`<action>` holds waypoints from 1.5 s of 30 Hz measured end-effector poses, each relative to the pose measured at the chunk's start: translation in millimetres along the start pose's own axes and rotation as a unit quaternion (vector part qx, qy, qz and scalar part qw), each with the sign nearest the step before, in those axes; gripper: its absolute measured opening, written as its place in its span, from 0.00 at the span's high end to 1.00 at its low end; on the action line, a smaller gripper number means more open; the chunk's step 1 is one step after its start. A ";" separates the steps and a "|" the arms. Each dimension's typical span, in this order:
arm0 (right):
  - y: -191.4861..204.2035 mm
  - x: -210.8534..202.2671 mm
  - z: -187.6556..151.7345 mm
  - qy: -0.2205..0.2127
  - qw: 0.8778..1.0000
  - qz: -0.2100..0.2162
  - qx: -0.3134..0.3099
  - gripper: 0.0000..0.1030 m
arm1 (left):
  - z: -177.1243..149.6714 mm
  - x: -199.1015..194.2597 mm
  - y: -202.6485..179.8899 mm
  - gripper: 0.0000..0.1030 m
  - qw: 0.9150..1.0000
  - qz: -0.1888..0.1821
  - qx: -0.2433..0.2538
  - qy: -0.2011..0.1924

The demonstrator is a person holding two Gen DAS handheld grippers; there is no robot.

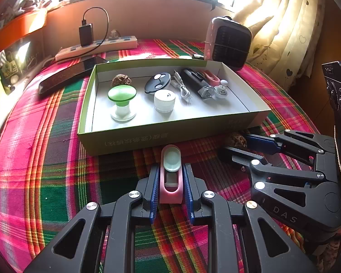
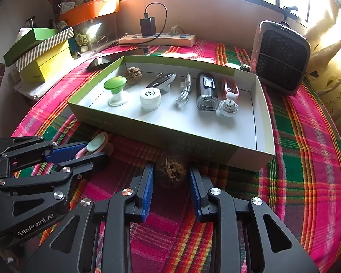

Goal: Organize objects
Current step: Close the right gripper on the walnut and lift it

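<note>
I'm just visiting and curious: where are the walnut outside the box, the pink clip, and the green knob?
walnut (image 2: 170, 174), right wrist view, its top.
pink clip (image 1: 171, 177), left wrist view, its middle.
green knob (image 1: 121, 93), left wrist view, its cap.

I count two walnuts: one in the box (image 2: 132, 75), one between my right tongs (image 2: 170, 174). Two pink clips: one in the box (image 2: 230, 88), one in my left tongs (image 1: 171, 174). One green-topped stopper (image 2: 115, 88), one white cap (image 2: 150, 98), one cable (image 2: 184, 92).
</note>
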State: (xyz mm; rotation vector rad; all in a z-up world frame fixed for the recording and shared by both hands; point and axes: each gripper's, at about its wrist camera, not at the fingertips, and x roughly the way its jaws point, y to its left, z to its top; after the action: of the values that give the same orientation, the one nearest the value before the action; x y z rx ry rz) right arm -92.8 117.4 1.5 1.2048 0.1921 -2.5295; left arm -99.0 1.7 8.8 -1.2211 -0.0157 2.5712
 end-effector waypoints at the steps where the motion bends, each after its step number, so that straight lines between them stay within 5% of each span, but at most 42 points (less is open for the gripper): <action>1: 0.2 0.0 0.0 0.000 1.000 0.000 0.000 0.71 | -0.1 0.0 0.1 0.82 1.000 0.000 0.000 0.000; 45: 0.0 -1.4 -1.0 0.000 1.000 0.001 0.000 0.71 | -0.6 0.0 0.2 0.85 1.000 0.003 0.000 -0.001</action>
State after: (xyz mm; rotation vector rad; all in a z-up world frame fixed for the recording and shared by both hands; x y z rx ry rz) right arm -91.3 118.0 1.9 1.2046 0.1907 -2.5282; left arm -98.6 1.4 8.3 -1.2207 -0.0119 2.5776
